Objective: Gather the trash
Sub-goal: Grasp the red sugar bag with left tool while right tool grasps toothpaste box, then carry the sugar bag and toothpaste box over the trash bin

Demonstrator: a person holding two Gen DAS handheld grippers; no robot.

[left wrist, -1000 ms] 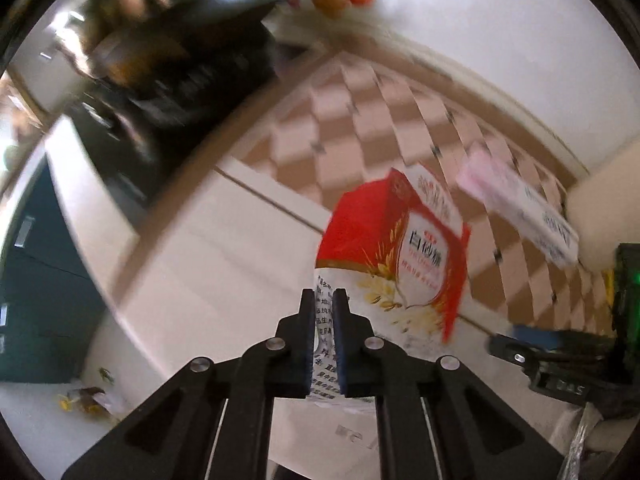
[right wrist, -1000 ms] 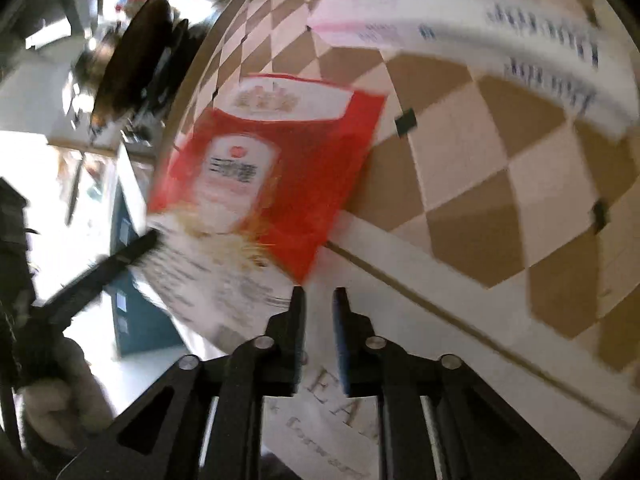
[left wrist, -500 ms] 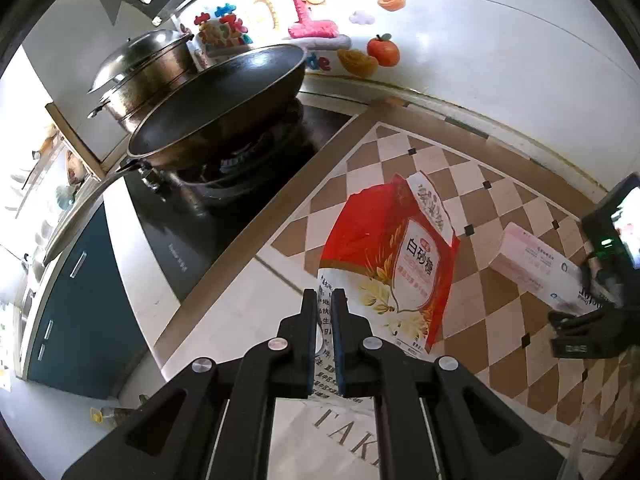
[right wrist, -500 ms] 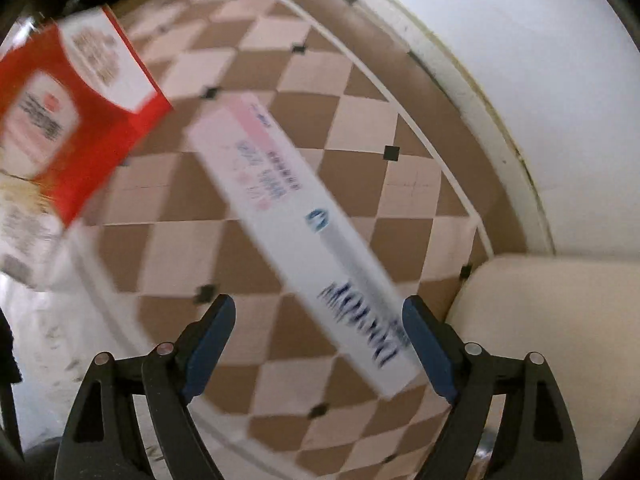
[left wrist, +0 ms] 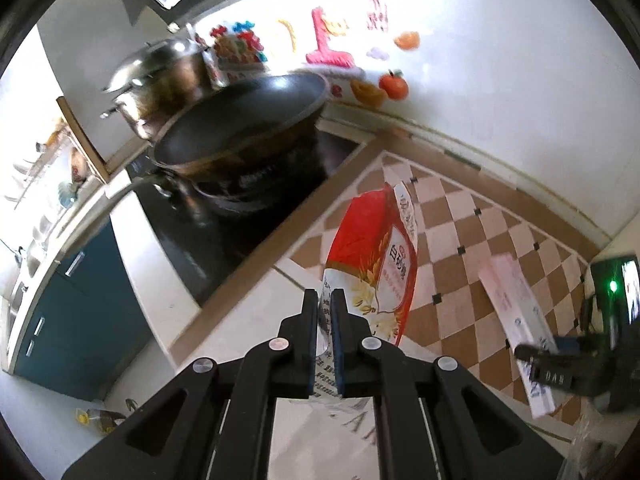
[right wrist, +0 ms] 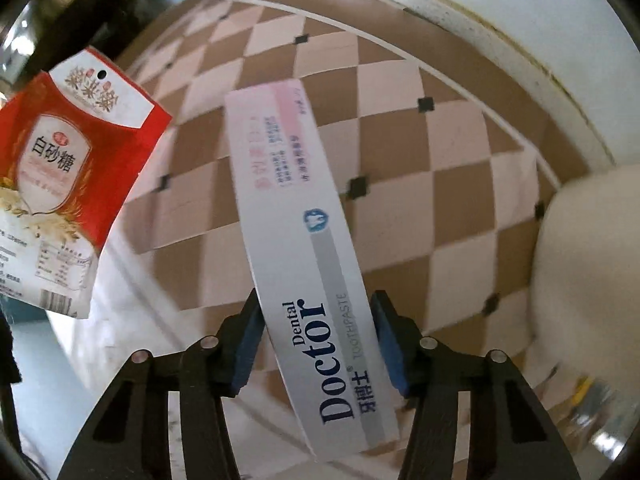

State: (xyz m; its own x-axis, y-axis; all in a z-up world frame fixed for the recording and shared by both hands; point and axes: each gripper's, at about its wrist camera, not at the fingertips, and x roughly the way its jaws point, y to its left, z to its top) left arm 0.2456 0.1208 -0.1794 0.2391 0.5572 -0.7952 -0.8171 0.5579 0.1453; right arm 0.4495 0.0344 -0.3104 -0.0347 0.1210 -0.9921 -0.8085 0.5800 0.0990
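Observation:
My left gripper [left wrist: 325, 300] is shut on the lower edge of a red and white sugar bag [left wrist: 376, 256] and holds it up above the checkered counter. The bag also shows at the left of the right wrist view [right wrist: 68, 168]. A long white and pink toothpaste box [right wrist: 304, 248] lies on the counter; it also shows in the left wrist view [left wrist: 520, 320]. My right gripper [right wrist: 316, 316] is open, with its blue pads on either side of the box's near end, apart from it.
A black wok [left wrist: 240, 128] and a steel pot [left wrist: 160, 80] stand on the dark stove at the back left. A white wall with stickers [left wrist: 396, 84] runs behind the checkered counter [right wrist: 460, 160]. A cream object [right wrist: 592, 264] is at the right. Teal cabinets [left wrist: 72, 304] are below left.
My right gripper has moved in over the toothpaste box, so the box's near end now lies between its open pads. My left gripper still holds the sugar bag, raised a little.

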